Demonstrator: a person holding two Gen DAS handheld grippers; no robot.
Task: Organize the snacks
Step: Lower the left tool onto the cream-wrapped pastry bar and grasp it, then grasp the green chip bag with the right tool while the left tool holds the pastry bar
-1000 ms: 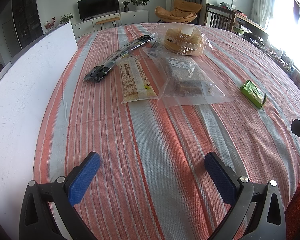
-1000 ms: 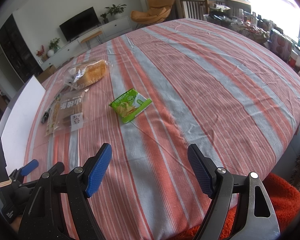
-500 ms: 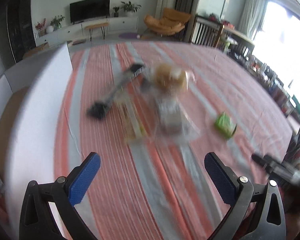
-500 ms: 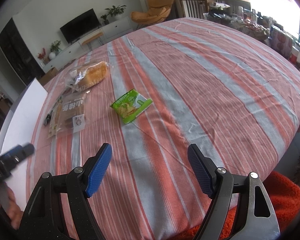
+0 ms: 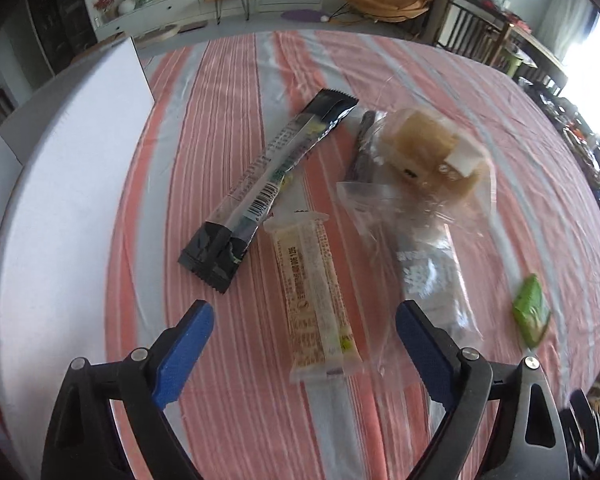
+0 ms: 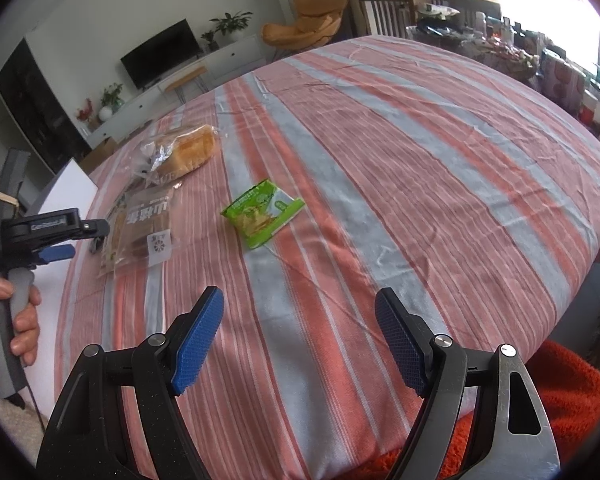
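Hovering above the striped tablecloth (image 5: 228, 92), the left gripper (image 5: 304, 344) has its jaws spread wide and empty — the pale wafer bar packet (image 5: 314, 300) lies directly between and just ahead of its fingertips, the black stick packet (image 5: 268, 192) further ahead to the left. The right gripper (image 6: 298, 340) is likewise spread, holding nothing — the green snack pouch (image 6: 262, 214) rests well ahead, slightly left.

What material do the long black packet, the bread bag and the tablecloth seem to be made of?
Black packet: glossy plastic film, likely foil-lined; it shows glare and crimped ends.
Bread bag: thin clear plastic; the bread shows through.
Tablecloth: matte woven fabric, with visible ribs and creases.
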